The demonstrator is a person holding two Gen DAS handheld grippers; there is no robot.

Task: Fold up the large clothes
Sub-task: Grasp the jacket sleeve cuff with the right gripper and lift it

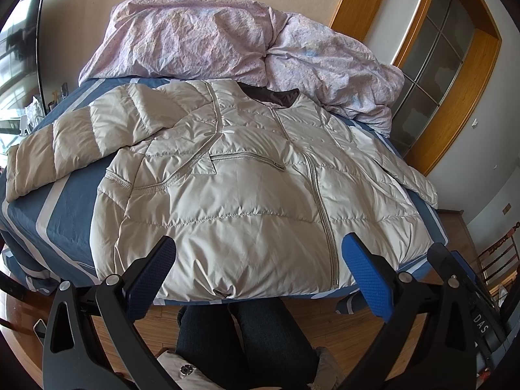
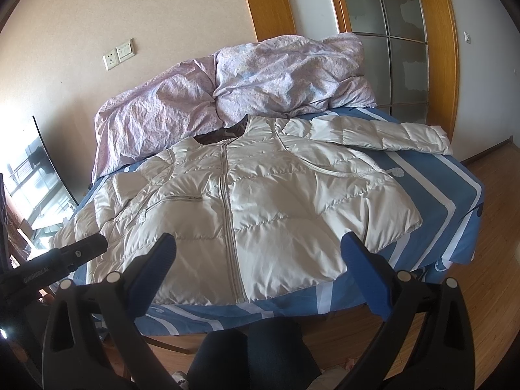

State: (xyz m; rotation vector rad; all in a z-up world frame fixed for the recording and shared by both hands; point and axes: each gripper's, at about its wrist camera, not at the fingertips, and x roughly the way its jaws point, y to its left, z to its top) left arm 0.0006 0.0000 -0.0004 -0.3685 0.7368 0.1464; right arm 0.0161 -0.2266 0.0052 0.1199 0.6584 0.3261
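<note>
The jacket (image 1: 234,188) is spread front-up on the bed (image 1: 65,214), collar far, hem nearest. Nothing is held: the left gripper (image 1: 256,260) and right gripper (image 2: 258,253) are parted above the hem.

White letters "DAS" on the right gripper's (image 1: 461,292) black body, rest unreadable

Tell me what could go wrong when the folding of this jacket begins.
The jacket is puffy and shiny, so a fold may spring open or slip from the fingers. Its hem lies at the bed edge, so a pull may drag it off. The quilt crowds the collar.
</note>
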